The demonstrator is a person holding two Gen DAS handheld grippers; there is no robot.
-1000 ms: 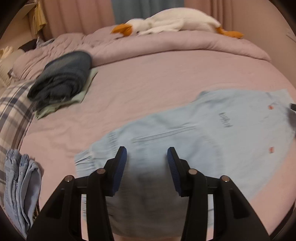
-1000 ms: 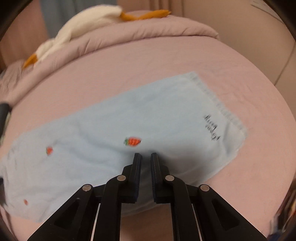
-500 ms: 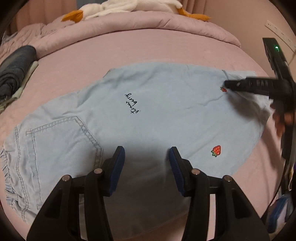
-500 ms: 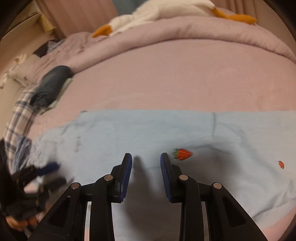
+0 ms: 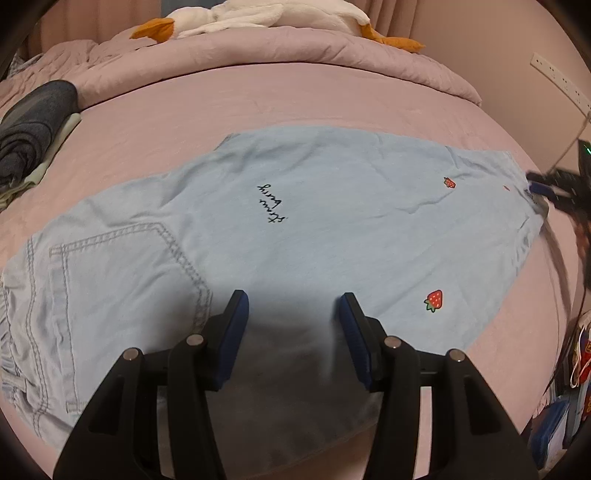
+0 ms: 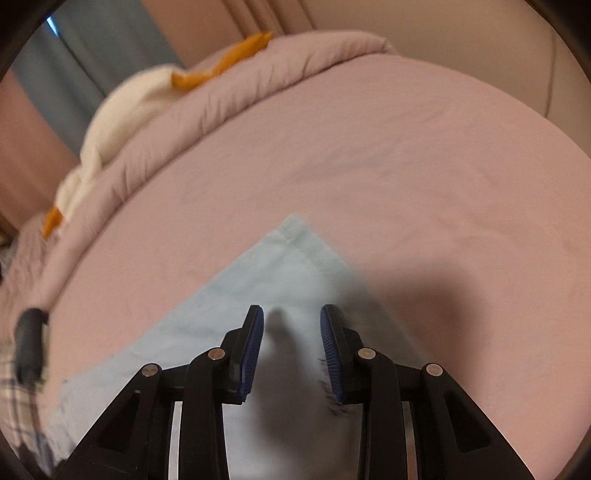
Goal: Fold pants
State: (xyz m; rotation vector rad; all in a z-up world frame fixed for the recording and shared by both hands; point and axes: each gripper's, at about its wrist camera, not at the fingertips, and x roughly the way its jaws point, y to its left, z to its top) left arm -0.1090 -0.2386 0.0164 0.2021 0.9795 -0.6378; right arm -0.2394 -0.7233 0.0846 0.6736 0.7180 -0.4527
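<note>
The bed (image 5: 295, 99) fills both my views, its pink sheet bare around the work. Along its far edge a rolled duvet (image 5: 258, 51) runs the whole width, and a white plush goose (image 5: 258, 14) with orange beak and feet lies on top of it.

The pants (image 5: 295, 229) lie flat across the middle of the sheet, pale blue, waist and back pocket (image 5: 122, 273) toward my left, leg hems toward my right. They carry a line of dark script (image 5: 272, 204) and small strawberry patches (image 5: 434, 300). The cloth is mostly smooth, with a few creases near the hem end.

At the far left a dark folded garment (image 5: 33, 125) sits on a pale one, well apart from the pants. On the wall to the right is a white power strip (image 5: 561, 79), and some clutter shows low at the right edge, too small to make out.

My left gripper (image 5: 294, 308) hovers over the near edge of the pants beside the pocket, jaws spread wide, nothing between them, its shadow on the cloth.

My right gripper (image 6: 291, 317) is over the hem corner (image 6: 295, 229), jaws parted and empty, shadow falling on the cloth and sheet. From the left view it (image 5: 543, 188) shows blurred at the hem edge. Nothing lies on the pants between the two grippers.
</note>
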